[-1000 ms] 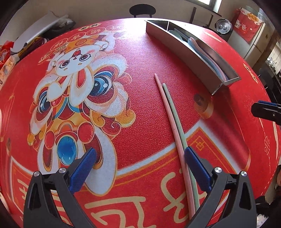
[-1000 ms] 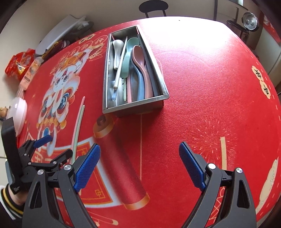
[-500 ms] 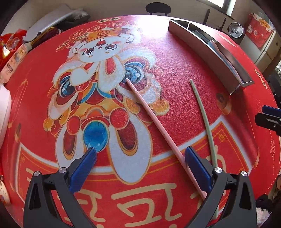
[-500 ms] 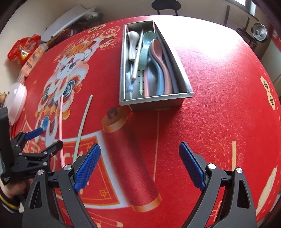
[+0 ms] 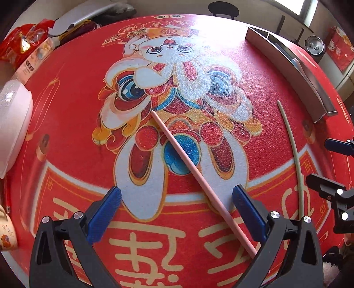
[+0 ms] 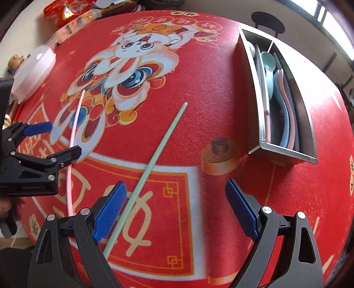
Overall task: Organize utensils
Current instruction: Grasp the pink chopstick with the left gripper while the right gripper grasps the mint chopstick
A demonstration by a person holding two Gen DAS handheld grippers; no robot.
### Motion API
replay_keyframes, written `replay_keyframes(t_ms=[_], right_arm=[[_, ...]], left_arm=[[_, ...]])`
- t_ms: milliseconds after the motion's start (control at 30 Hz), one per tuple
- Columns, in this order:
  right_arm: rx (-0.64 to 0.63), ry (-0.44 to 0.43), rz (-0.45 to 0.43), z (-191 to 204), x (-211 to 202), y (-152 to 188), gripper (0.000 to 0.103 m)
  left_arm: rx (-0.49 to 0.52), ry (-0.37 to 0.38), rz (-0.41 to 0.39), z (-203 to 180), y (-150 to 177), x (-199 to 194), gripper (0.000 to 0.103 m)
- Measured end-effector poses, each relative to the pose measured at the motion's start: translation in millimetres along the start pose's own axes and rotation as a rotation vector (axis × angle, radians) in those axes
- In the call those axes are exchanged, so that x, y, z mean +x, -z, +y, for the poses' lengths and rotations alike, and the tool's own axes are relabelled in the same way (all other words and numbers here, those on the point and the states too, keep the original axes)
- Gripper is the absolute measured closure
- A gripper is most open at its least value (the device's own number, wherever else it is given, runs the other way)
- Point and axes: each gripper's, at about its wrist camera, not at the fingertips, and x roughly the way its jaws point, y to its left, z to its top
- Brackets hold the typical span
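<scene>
Two chopsticks lie apart on the red printed tablecloth. The pink chopstick runs diagonally between the fingers of my open left gripper, its near end close to the right finger. The green chopstick lies between the fingers of my open right gripper, close to the left pad. In the left wrist view the green chopstick curves at the right. The pink chopstick passes by the left gripper in the right wrist view. A steel utensil tray holds spoons and chopsticks at the far right.
A white lidded bowl sits at the table's left edge, with snack packets behind it. A patterned cup stands at the near left. A black chair stands beyond the far edge. The right gripper shows at the right.
Both grippers have swung left and lower over the cloth. The pink chopstick has been pushed away from the green one, and each gripper now frames one chopstick.
</scene>
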Motion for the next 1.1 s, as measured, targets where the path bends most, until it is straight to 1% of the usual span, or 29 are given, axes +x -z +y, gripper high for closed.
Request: replay_keyframes(t_ms=[167,333,433,533,667,833,900,967,1100], right_arm=[[-0.037,0.025,0.035,8.1,12.8,0.0,0.016],[-0.047,0.019,0.034,4.8,13.9,2.3,0.016],[-0.02,-0.004,0.054,-3.1,15.3,2.8,0.015],[0.006,-0.002,0.055,-14.1,14.1,6.9,0.015],[0.001,-0.005,0.062,-17.8,14.5,7.7,0.015],[0.005,-0.009,0.059,-20.6,18.7,2.7,0.015],[0.004,-0.009,0.066,-25.6,16.2,7.3,0.015],[-0.009,-0.015,0.079,-22.1,15.4,10.0,0.015],[-0.047,-0.024,0.106,-22.4,12.9,19.4,0.015]], left_arm=[[-0.017,-0.008,0.004,9.7,0.6,0.0,0.005],[-0.025,-0.008,0.015,11.5,-1.1,1.3,0.005],[-0.035,-0.012,0.018,11.2,-1.3,1.5,0.005],[-0.041,-0.015,0.009,11.3,-2.2,2.1,0.005],[-0.05,-0.022,-0.011,11.0,0.4,1.3,0.005],[-0.074,-0.032,-0.009,9.8,5.3,-0.9,0.005],[-0.087,-0.037,0.006,10.3,4.3,-0.9,0.005],[-0.106,-0.045,0.032,10.3,1.8,-0.8,0.005],[-0.08,-0.037,0.037,4.6,4.4,-2.2,0.006]])
